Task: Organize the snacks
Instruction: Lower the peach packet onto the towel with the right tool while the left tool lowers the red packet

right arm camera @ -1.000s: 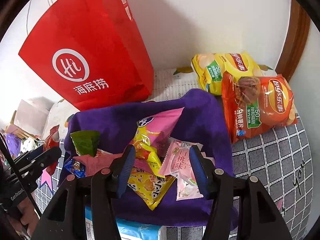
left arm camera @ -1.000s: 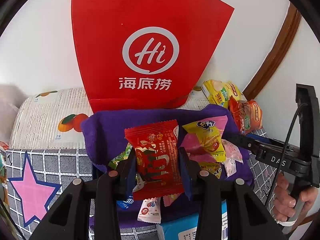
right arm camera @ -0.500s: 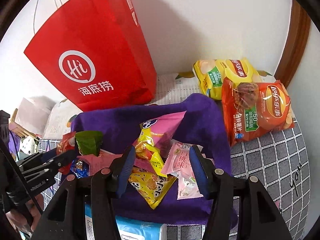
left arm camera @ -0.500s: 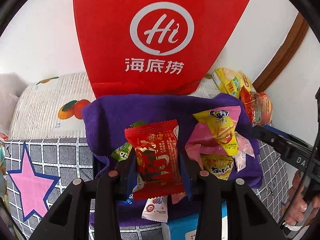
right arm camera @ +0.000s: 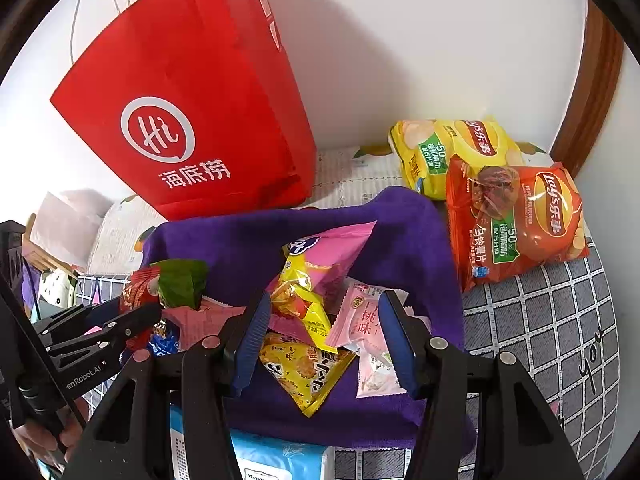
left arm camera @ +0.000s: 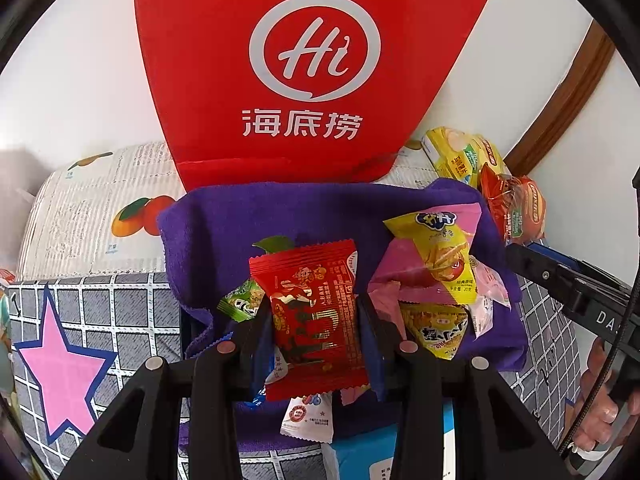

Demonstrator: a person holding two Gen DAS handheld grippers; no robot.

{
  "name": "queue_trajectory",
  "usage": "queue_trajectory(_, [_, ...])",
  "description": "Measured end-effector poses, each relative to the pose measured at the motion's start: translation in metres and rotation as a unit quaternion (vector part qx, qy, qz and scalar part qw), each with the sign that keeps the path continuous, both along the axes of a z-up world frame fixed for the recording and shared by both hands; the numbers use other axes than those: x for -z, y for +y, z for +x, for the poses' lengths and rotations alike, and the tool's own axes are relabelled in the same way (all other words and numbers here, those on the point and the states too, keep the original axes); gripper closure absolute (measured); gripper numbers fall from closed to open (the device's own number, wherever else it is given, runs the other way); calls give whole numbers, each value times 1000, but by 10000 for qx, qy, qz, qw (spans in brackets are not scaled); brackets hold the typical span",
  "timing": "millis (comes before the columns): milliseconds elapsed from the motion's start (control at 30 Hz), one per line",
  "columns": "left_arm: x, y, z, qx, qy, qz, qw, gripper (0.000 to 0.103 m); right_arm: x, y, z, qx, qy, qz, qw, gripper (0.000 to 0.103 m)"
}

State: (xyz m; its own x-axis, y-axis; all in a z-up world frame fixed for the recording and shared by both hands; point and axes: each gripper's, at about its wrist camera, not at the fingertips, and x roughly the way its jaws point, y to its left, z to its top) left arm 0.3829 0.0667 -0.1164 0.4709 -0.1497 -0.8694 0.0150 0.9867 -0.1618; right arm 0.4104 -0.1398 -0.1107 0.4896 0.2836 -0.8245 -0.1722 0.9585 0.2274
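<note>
The left gripper [left arm camera: 316, 332] has its jaws closed on a red packet [left arm camera: 314, 316], pinched at its lower half and held upright above a purple cloth [left arm camera: 248, 216]; the packet shows no sag; in the right wrist view only a sliver of it shows, beside a green wrapper [right arm camera: 182, 282].

The right gripper [right arm camera: 322, 340] hangs over the snack pile with its jaws partly open and nothing between them; below it lie a yellow packet [right arm camera: 302, 368] and a pink packet [right arm camera: 362, 320], both on the cloth.

A red bag [left arm camera: 312, 68] stands upright against the wall just behind the cloth; two crisp bags [right arm camera: 492, 196] lie to the right on a checked cover [right arm camera: 532, 320].

Judgement: the step in hand is carrying the red packet to its place, probably the red bag, though the frames do not settle that. To do it well, keep the pinch firm; lift clear of the pile so the packet's lower edge does not drag other wrappers; bring it over the bag's mouth, which is out of view, before letting go; keep the right gripper out of the path.
</note>
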Motion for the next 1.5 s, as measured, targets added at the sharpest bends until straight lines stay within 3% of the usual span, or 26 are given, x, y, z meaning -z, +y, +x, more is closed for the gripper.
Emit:
queue_trajectory(1033, [4,-2,2,77,177,-34,9998,66,5,8,-1,-154,4,-197,9997,46])
queue_trajectory(1367, [4,1,2,75,206,-48,9997,63,4,9,-3,-186,-44,-249,9995,44])
queue_trajectory(1500, [1,0,2,81,161,-59,9998,56,4,10,-3,-186,-59,-282,9994,43])
